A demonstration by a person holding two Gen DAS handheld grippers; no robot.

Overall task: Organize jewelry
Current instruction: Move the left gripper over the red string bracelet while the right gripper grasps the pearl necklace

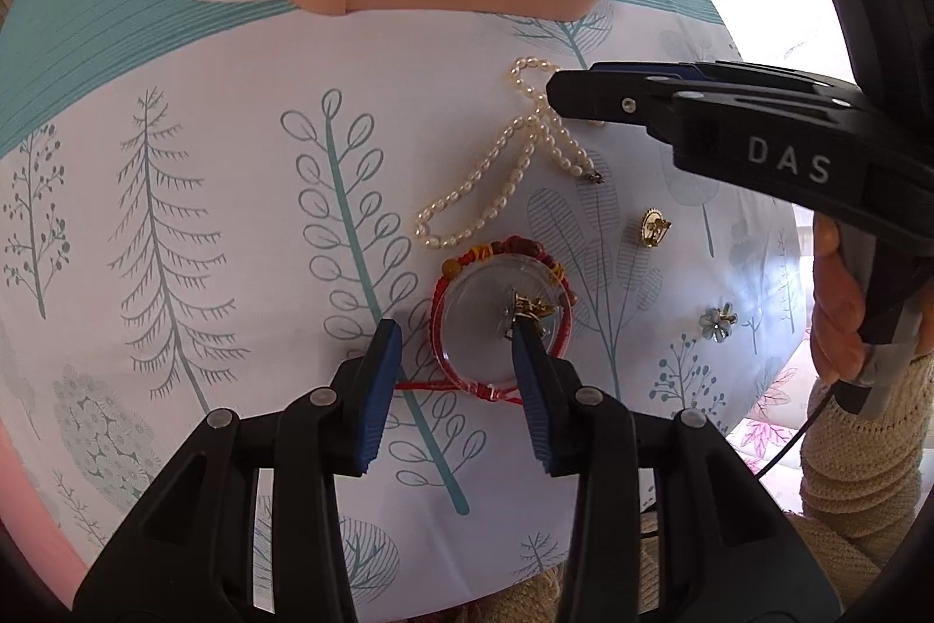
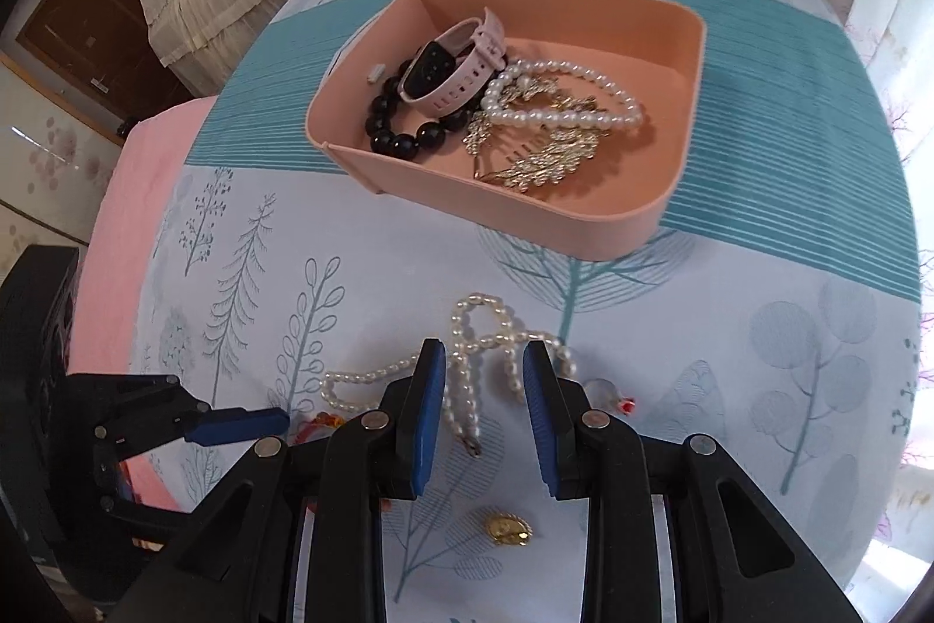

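The left hand-held gripper [image 1: 455, 337] was held wide open astride the red bracelet [image 1: 502, 313], while at one o'clock the right hand-held gripper [image 2: 483, 354], likewise open and empty, was poised over the pearl necklace [image 2: 467, 366], the pink tray [image 2: 584, 226] at twelve o'clock.

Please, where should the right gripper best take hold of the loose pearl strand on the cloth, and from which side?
Probably from above, on the two strand runs lying between the open right gripper. There the pearl strand doubles up, offering more to pinch than its single-run tail. It lies flat on the tablecloth.
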